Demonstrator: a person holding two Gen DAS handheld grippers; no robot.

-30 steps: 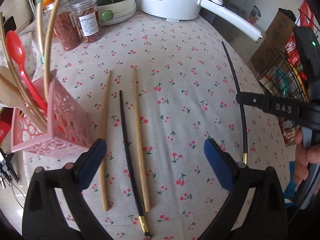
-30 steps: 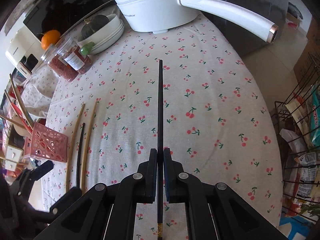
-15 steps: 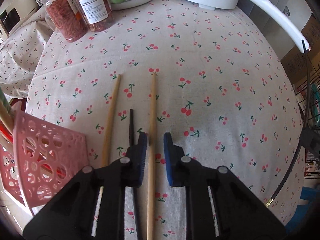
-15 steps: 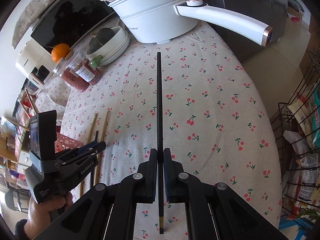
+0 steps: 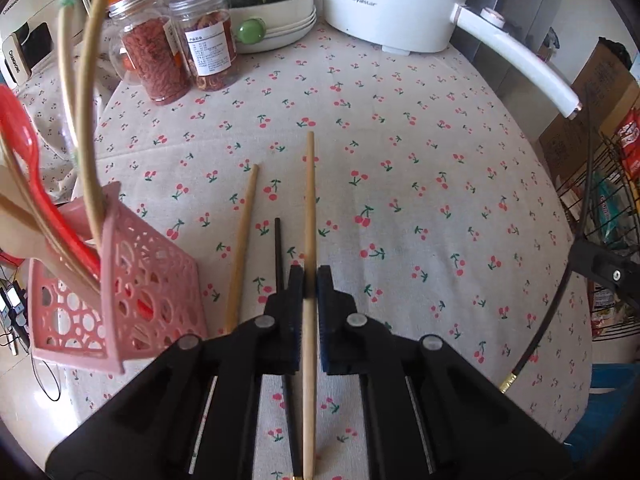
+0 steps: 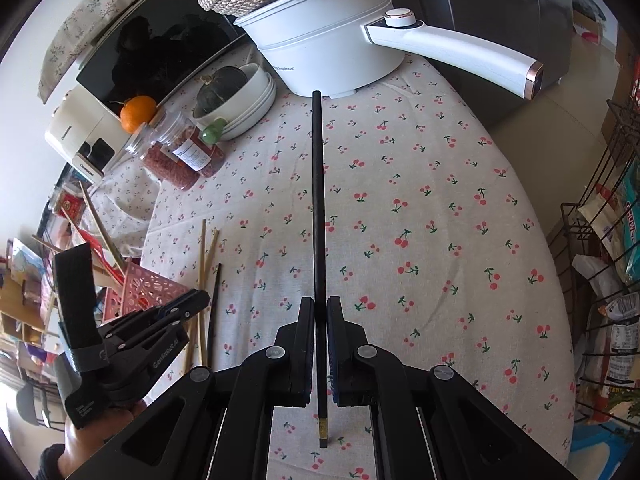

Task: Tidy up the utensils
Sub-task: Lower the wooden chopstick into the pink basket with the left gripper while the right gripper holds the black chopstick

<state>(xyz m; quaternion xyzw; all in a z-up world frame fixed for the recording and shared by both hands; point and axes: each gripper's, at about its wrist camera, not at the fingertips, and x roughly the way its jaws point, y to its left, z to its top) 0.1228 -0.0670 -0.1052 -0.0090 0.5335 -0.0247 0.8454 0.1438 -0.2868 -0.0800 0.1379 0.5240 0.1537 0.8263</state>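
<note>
Left gripper (image 5: 308,280) clamps a wooden chopstick (image 5: 309,216) that runs forward between its fingers, above a black chopstick (image 5: 277,248) and a second wooden one (image 5: 244,240) lying on the cherry-print tablecloth (image 5: 420,200). Just left stands the pink utensil basket (image 5: 120,292). Right gripper (image 6: 320,312) grips another black chopstick (image 6: 318,200), raised over the cloth.

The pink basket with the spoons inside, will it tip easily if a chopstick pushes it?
Probably yes. The pink basket looks like light, perforated plastic. Its long utensils, such as the red spoon, rise far above the rim, so it seems top-heavy. It may also slide on the tablecloth.
</note>
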